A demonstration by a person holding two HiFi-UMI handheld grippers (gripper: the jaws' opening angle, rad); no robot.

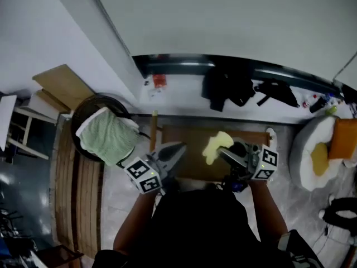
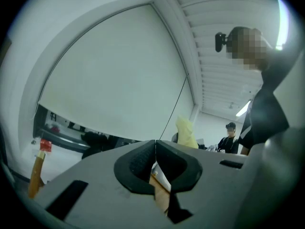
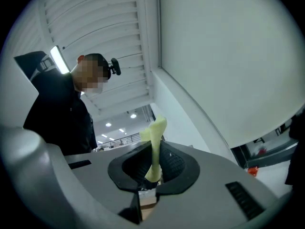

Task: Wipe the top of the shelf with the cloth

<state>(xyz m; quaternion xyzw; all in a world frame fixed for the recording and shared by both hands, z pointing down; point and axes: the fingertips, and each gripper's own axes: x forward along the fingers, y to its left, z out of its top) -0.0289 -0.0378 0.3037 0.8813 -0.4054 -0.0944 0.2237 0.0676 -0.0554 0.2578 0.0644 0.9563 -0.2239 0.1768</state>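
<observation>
Both jaws of the left hand-held gripper (image 2: 155, 149) are pressed together on nothing, while the right hand-held gripper (image 3: 153, 171) pinches a thin fold of the yellow cloth (image 1: 216, 146) over the brown shelf (image 1: 189, 163) top. I cannot tell whether the cloth touches the wood. With so little of it caught, dragging could pull it free. The person's body (image 1: 195, 222) hides the shelf's near edge. The dark things (image 1: 228, 88) on the far ledge (image 1: 178, 91) are too dim to name.
</observation>
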